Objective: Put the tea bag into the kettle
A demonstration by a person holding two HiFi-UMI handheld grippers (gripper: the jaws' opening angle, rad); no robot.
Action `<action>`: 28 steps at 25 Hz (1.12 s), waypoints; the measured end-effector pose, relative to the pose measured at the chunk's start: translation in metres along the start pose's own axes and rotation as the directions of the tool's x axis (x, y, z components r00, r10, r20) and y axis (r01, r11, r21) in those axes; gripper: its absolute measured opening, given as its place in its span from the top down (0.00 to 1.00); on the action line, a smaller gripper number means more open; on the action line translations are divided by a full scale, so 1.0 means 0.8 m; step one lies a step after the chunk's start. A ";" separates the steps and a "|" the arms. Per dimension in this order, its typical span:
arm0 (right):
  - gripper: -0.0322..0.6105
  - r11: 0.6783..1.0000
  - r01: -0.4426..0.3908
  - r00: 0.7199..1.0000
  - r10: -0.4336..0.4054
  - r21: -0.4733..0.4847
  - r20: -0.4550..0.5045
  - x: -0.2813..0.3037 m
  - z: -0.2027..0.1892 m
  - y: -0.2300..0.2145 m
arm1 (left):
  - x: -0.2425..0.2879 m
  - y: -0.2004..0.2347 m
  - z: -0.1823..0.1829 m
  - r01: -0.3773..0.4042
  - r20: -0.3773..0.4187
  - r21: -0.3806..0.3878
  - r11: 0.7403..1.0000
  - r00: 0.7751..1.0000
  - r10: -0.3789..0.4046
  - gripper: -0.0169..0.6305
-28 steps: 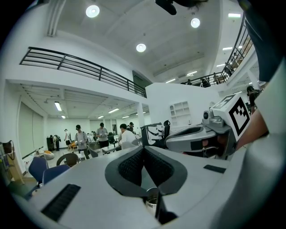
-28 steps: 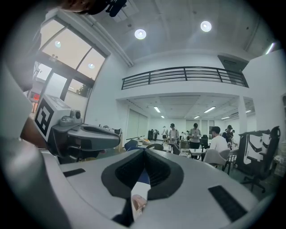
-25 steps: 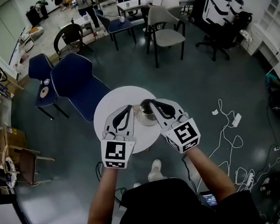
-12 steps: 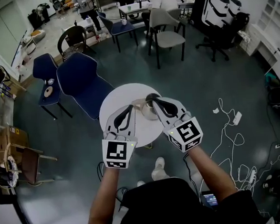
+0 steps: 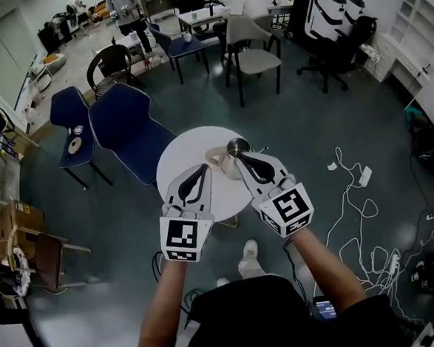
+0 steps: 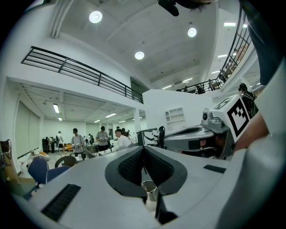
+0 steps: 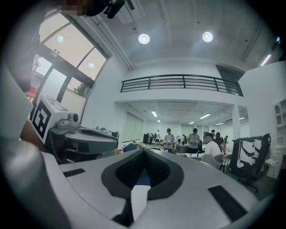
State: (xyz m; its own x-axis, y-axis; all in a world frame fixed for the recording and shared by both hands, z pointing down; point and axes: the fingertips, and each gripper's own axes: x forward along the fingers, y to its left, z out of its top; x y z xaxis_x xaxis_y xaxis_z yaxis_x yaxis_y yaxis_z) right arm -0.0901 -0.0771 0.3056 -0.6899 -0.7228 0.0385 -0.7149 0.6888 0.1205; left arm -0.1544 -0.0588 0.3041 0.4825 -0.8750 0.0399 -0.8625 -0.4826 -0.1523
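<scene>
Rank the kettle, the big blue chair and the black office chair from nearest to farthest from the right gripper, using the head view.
1. Kettle, on the round table, right at the right gripper tips.
2. Big blue chair, beside the table, to the left.
3. Black office chair, far off at the upper right.

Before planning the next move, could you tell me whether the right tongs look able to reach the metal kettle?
Probably yes: the right tongs hover beside the shiny metal kettle on the round white table, nothing visibly between them, though their jaws are together.
</scene>
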 end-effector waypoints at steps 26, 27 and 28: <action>0.92 0.999 0.020 1.000 -0.020 -0.027 0.017 -0.064 0.027 0.188 | -0.208 -0.011 -0.006 0.019 0.019 0.001 1.000 1.000 -0.019 0.95; 0.92 0.999 0.019 1.000 -0.019 -0.028 0.017 -0.065 0.028 0.192 | -0.212 -0.011 -0.005 0.018 0.020 0.000 1.000 1.000 -0.018 0.95; 0.92 0.999 0.019 1.000 -0.019 -0.028 0.016 -0.067 0.029 0.195 | -0.216 -0.011 -0.003 0.018 0.021 -0.002 1.000 1.000 -0.018 0.95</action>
